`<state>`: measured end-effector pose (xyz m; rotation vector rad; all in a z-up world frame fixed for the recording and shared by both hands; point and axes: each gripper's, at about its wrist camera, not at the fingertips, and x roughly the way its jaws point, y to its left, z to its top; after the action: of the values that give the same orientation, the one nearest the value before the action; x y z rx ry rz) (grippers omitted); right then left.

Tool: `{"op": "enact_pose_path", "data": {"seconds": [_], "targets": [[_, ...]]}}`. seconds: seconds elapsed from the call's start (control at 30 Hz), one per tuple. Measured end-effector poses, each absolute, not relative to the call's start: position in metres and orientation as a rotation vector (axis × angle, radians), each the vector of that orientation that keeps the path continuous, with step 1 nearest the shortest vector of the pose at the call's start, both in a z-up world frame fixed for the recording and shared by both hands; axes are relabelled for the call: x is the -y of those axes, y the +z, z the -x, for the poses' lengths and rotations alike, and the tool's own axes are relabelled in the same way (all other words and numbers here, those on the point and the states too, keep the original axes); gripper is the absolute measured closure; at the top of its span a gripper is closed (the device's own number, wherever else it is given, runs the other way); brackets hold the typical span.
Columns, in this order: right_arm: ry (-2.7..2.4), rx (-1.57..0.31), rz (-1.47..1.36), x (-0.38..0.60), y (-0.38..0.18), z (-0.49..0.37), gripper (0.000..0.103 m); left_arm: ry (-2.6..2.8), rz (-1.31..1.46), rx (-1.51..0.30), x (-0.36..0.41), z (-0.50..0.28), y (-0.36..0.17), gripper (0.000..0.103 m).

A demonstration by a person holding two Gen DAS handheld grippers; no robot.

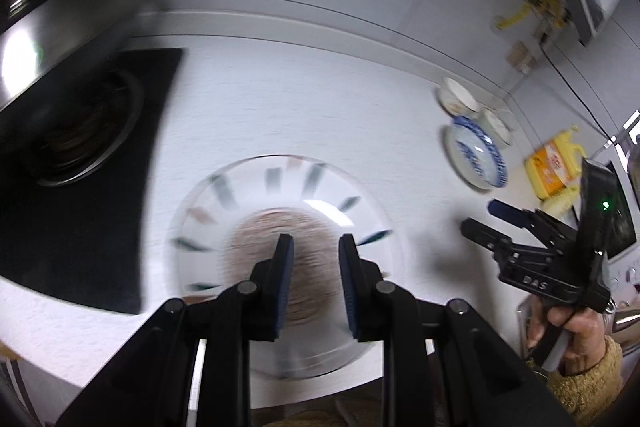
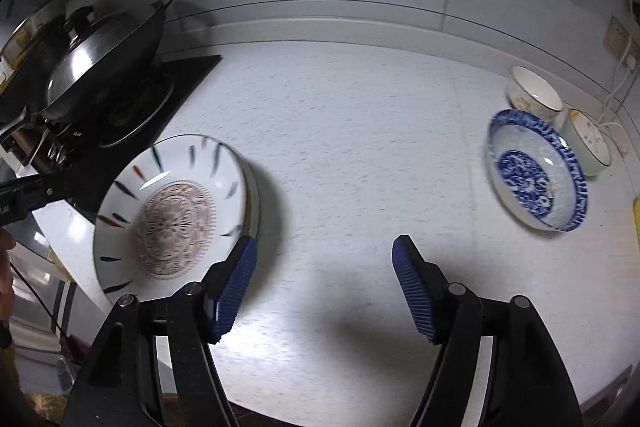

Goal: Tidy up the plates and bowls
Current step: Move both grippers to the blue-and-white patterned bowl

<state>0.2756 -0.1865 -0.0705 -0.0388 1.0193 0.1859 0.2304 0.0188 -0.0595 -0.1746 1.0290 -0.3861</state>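
A white plate [image 1: 272, 187] [image 2: 172, 219] with a brown centre pattern and dark dashes round its rim lies on the counter by the stove. A second rim shows under its right edge. My left gripper [image 1: 316, 247] hovers over its centre, the jaws a narrow gap apart with nothing between them. My right gripper [image 2: 324, 251] [image 1: 480, 217] stands open over bare counter just right of the plate, holding nothing. Far right sits a blue-patterned bowl [image 2: 536, 171] [image 1: 476, 155], with two white bowls [image 2: 534, 95] [image 2: 588, 141] behind it.
A lidded steel wok [image 2: 100, 63] [image 1: 60, 19] sits on the black stove [image 1: 80, 147] at the left. A yellow bottle [image 1: 554, 163] stands at the far right, a hand in a tan sleeve [image 1: 580, 347] below it. The white counter [image 2: 340, 131] runs back to the tiled wall.
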Motion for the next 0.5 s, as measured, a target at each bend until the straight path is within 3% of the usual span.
{"op": "enact_pose_path", "data": {"seconds": [0.5], "targets": [[-0.078,-1.027,-0.125,0.414,-0.065,-0.291,0.033,-0.46,-0.035,-1.069,0.181,-0.305,-0.069,0.081]]}}
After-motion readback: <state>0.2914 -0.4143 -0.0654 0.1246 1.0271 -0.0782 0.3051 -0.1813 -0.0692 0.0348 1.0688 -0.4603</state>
